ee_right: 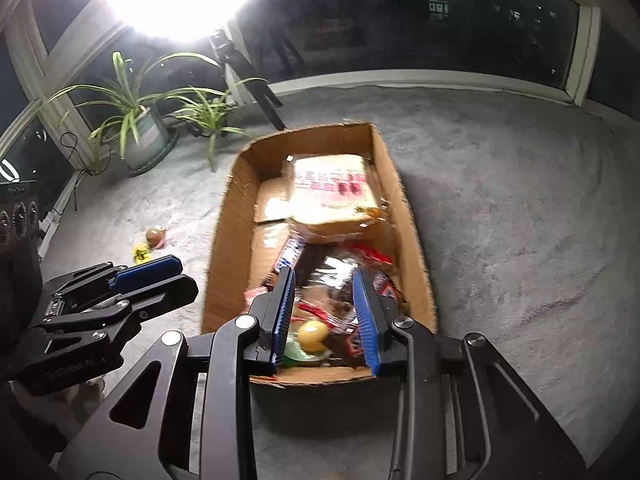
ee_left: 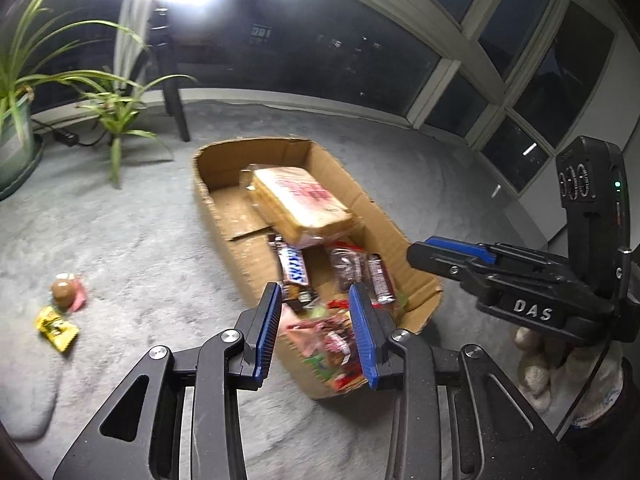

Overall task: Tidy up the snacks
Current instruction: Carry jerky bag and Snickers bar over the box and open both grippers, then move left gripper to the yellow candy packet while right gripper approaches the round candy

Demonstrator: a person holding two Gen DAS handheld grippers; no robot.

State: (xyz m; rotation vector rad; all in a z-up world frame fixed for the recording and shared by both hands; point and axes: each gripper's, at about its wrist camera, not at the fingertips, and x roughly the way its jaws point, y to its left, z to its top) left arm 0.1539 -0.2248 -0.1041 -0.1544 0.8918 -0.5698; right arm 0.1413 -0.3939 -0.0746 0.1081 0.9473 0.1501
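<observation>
Mostly done, judging by how things lie. Going left to right in the left wrist view: two snacks are still out on the grey carpet (ee_left: 120,240), a round brown wrapped sweet (ee_left: 64,290) on a pink wrapper and a yellow packet (ee_left: 57,328) just beside it, both well apart from the cardboard box (ee_left: 400,232). Potted plants sit far left by the window, not part of this.

Left tongs (ee_left: 316,300) are spread apart with nothing between them, hovering over the near end of the box. Inside it: a packaged bread loaf (ee_left: 304,204) tilted against the far half, a Snickers bar (ee_left: 294,266), a dark bar (ee_left: 380,280) and a jumble of red and green packets (ee_left: 332,340) at the near end. Motion blur, so the small ones can't be named.

Right tongs (ee_left: 456,254), seen side-on at the right edge, look nearly closed there, but the right wrist view shows them (ee_right: 324,276) parted and empty above the box.

Left to do, likely: fetch the two floor snacks, maybe tidy the pile.
</observation>
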